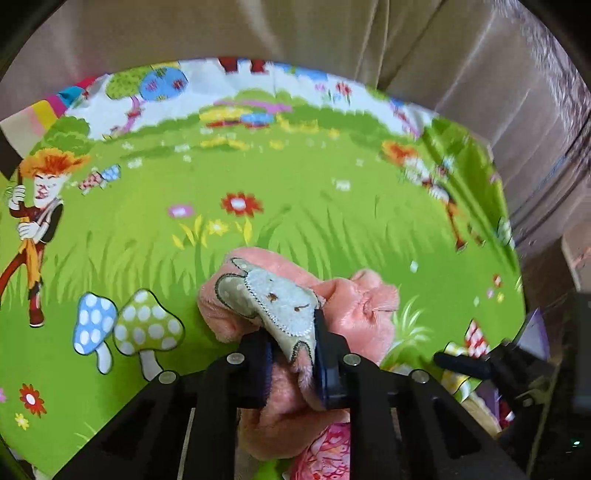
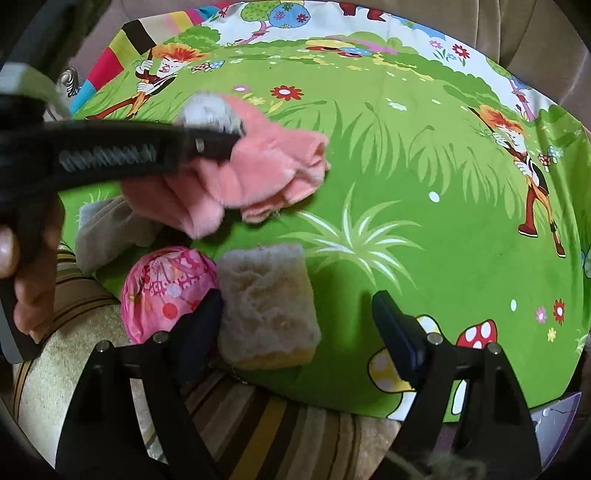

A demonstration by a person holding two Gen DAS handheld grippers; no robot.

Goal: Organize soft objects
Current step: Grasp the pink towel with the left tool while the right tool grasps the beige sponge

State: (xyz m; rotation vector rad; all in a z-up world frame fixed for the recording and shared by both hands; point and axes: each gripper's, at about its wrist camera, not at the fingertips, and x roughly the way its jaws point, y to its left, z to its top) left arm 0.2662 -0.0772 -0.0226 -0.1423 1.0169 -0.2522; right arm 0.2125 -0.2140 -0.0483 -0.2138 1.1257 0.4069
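Observation:
My left gripper [image 1: 295, 354] is shut on a pink fluffy cloth [image 1: 358, 306] with a grey animal patch [image 1: 280, 306], which bunches on the green cartoon sheet [image 1: 258, 177]. The right wrist view shows the same gripper [image 2: 229, 142] from the side, with the pink cloth [image 2: 266, 166] hanging from it. My right gripper [image 2: 295, 299] stands open over a beige sponge-like block [image 2: 267, 306]. The block lies between the fingers, close against the left finger [image 2: 203, 321] and well apart from the right one. A pink patterned ball [image 2: 166, 291] sits just left of the block.
A grey cloth [image 2: 110, 229] lies at the sheet's near left edge, under the pink cloth. A hand [image 2: 29, 269] grips the left tool. A striped cushion [image 2: 277, 424] runs along the near side of the green sheet [image 2: 443, 221]. Beige upholstery [image 1: 332, 29] rises behind.

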